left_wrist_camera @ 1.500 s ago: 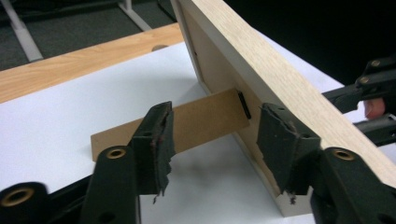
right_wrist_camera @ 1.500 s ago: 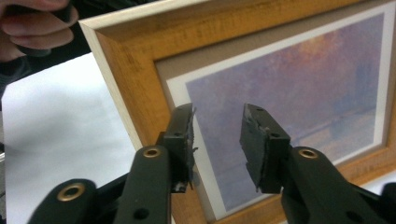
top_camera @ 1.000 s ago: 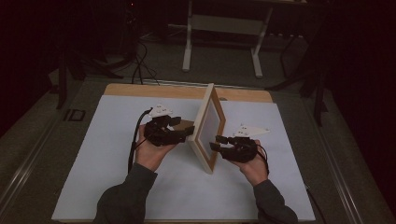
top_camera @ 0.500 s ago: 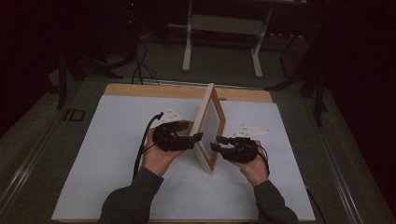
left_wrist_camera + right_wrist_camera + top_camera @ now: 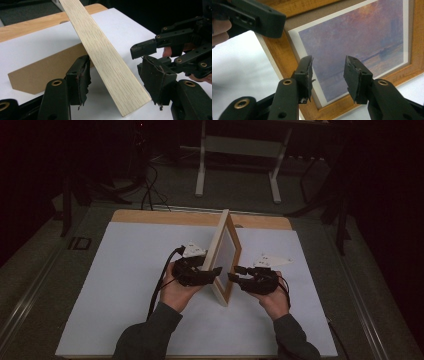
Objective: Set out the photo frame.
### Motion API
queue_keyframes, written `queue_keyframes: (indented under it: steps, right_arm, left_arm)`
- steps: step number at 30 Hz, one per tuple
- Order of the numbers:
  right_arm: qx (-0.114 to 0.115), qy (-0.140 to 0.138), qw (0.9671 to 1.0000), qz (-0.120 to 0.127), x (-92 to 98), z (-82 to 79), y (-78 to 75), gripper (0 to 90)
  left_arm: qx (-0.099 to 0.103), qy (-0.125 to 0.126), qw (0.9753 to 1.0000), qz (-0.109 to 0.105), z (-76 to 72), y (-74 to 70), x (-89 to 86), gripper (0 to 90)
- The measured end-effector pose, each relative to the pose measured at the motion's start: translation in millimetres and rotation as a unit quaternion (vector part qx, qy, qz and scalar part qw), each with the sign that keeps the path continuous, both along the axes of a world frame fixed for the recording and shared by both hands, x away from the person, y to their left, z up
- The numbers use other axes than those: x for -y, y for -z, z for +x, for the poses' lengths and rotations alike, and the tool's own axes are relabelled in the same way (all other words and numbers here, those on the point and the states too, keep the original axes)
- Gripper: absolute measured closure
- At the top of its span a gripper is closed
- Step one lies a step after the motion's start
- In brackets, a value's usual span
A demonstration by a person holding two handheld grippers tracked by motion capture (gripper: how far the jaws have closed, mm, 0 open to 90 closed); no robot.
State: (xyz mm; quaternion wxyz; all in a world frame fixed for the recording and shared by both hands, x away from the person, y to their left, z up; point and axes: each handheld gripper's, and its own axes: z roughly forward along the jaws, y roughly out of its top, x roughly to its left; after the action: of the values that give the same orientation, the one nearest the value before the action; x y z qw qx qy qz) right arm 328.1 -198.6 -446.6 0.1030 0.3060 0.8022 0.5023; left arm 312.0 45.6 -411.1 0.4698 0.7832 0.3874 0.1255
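On white table mat: wooden picture frame (image 5: 226,255) upright; left claw (image 5: 216,271), right claw (image 5: 234,274) both spread.

Picture frame (image 5: 226,255): a rectangular frame of light wood, standing upright on its lower edge near the middle of the white table cover, seen nearly edge-on from the high view with its far end toward the table's back edge. In the left gripper view its pale, straight-grained outer edge (image 5: 105,57) slants across the picture, with the brown backing board (image 5: 42,72) beside it. In the right gripper view the front face (image 5: 362,42) shows a warmer orange-brown moulding, a white mat border, and a hazy print in purple, pink and orange tones resembling a sunset over water.
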Motion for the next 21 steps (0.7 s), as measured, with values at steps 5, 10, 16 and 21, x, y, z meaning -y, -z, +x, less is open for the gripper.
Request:
queue_keyframes:
  steps: [5,10,16,21]
  right_arm:
    - [-0.001,0.000,1.0000,0.000,0.0,0.0,0.4,57.8]
    - [-0.002,0.002,1.0000,-0.002,2.0,0.2,1.0,57.8]
    - [-0.001,0.003,1.0000,-0.001,4.5,-0.1,0.0,57.9]
    - [0.000,0.004,1.0000,0.000,5.7,0.0,-0.1,57.9]
  left_arm:
    - [-0.005,0.000,1.0000,-0.005,0.2,4.3,0.2,49.0]
    - [-0.005,-0.005,1.0000,-0.006,-0.1,5.2,0.6,52.2]
    - [-0.005,-0.012,0.9999,-0.002,-1.2,4.8,1.5,53.2]
    - [-0.002,-0.020,0.9998,0.005,-1.7,4.1,0.4,54.5]
